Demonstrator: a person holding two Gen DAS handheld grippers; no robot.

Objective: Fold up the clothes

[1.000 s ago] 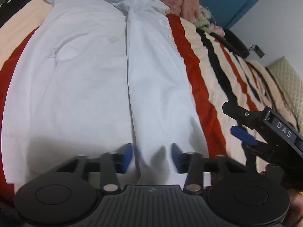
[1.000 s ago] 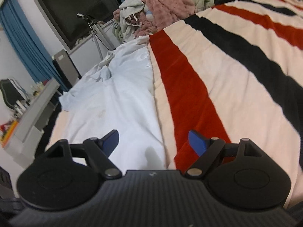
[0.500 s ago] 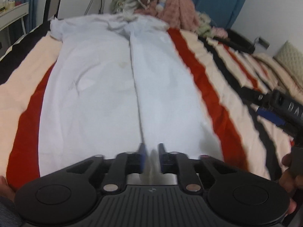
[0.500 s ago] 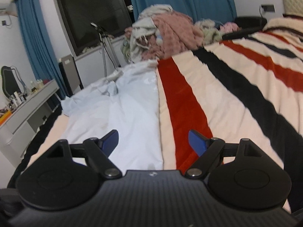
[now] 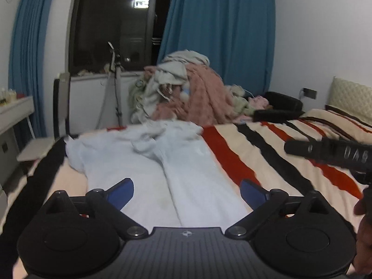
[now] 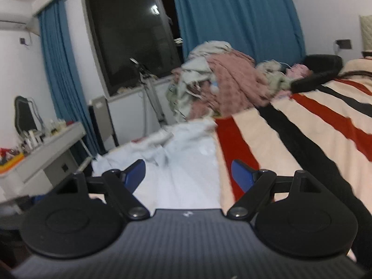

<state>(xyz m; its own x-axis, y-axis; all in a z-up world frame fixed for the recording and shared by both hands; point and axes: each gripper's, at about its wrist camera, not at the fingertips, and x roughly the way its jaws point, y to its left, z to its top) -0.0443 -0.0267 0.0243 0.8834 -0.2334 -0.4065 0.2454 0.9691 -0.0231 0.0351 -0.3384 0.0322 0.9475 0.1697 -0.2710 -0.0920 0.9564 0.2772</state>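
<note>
The bed [image 5: 267, 162] fills the lower part of both views, covered by a blanket [image 6: 290, 144] with cream, red and black stripes. On the left side of the bed lies the white shirt [image 5: 144, 174], spread flat and long, with one side folded over so that an edge runs down its middle; its collar end is crumpled at the far edge of the bed. Behind the far edge of the bed hang blue curtains [image 5: 220, 34] on both sides of a dark window [image 5: 116, 23]. At the far end of the bed, just beyond the shirt, sits a pile [image 5: 186, 93] of pink and pale clothes. Left of the bed stands a white desk [image 6: 46, 158] with small bottles.

The left gripper [image 5: 187, 191] is above the near end of the shirt; its jaws are opening and nothing is between them. The right gripper [image 6: 188, 174] is above the right edge of the shirt, jaws wide apart and empty.
</note>
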